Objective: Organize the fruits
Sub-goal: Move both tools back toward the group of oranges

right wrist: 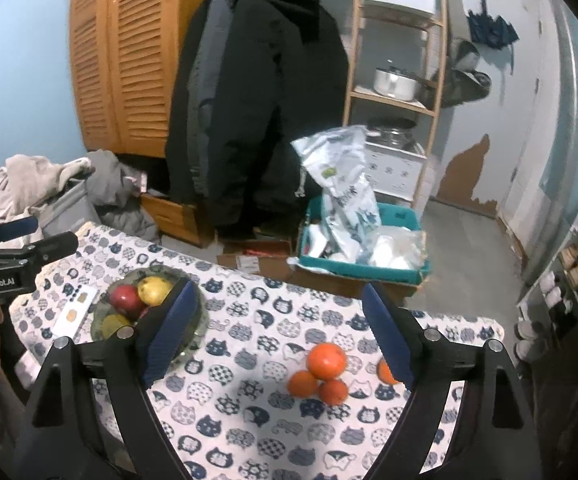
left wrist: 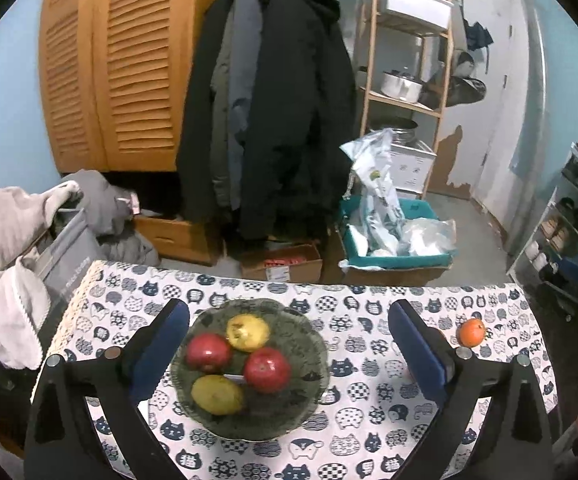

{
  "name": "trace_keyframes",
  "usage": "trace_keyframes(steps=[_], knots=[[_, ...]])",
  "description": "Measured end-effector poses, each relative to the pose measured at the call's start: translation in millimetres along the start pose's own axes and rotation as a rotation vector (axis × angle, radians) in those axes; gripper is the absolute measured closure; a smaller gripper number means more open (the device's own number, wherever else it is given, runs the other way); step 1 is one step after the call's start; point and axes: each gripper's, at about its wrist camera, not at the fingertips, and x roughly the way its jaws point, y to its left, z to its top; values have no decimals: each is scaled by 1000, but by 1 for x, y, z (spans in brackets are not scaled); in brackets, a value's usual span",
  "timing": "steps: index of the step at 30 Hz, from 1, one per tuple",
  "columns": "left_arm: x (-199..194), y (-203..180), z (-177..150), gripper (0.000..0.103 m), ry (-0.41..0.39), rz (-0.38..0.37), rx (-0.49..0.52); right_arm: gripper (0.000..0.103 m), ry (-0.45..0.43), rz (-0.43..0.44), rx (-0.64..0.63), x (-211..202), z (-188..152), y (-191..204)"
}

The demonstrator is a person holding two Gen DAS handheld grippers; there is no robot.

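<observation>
A green glass plate (left wrist: 303, 326) on the cat-print tablecloth (left wrist: 369, 420) holds two red apples (left wrist: 209, 352) (left wrist: 267, 370) and two yellow fruits (left wrist: 247, 332) (left wrist: 217, 394). My left gripper (left wrist: 289, 344) hangs open above and around the plate, with nothing between its pads. One orange (left wrist: 472, 332) lies far right on the cloth. In the right wrist view, three oranges (right wrist: 327, 360) sit clustered on the cloth, and another orange (right wrist: 385, 372) is half hidden behind the right finger. My right gripper (right wrist: 281, 336) is open above them, holding nothing. The plate (right wrist: 161, 270) and left gripper (right wrist: 55, 231) show at left.
A white card (right wrist: 75, 308) lies beside the plate at the table's left. Beyond the far table edge are cardboard boxes (left wrist: 281, 266), a teal bin of bags (left wrist: 393, 236), hanging coats (left wrist: 269, 112), a wooden shelf (left wrist: 405, 100) and a louvred wardrobe (left wrist: 117, 68). Laundry (left wrist: 5, 248) is piled at left.
</observation>
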Motion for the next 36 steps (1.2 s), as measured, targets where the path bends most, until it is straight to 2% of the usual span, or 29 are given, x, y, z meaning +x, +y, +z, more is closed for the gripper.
trace_keyframes(steps=[12, 18, 28, 36], knots=[[0, -62, 5, 2, -1, -61, 97, 18, 15, -99, 103, -19, -27, -65], [12, -86, 4, 2, 24, -82, 122, 18, 27, -143, 140, -21, -38, -91], [49, -115, -9, 2, 115, -113, 146, 18, 69, -190, 168, -9, -52, -117], [82, -136, -27, 2, 198, -126, 176, 18, 159, -195, 185, 17, -69, -132]])
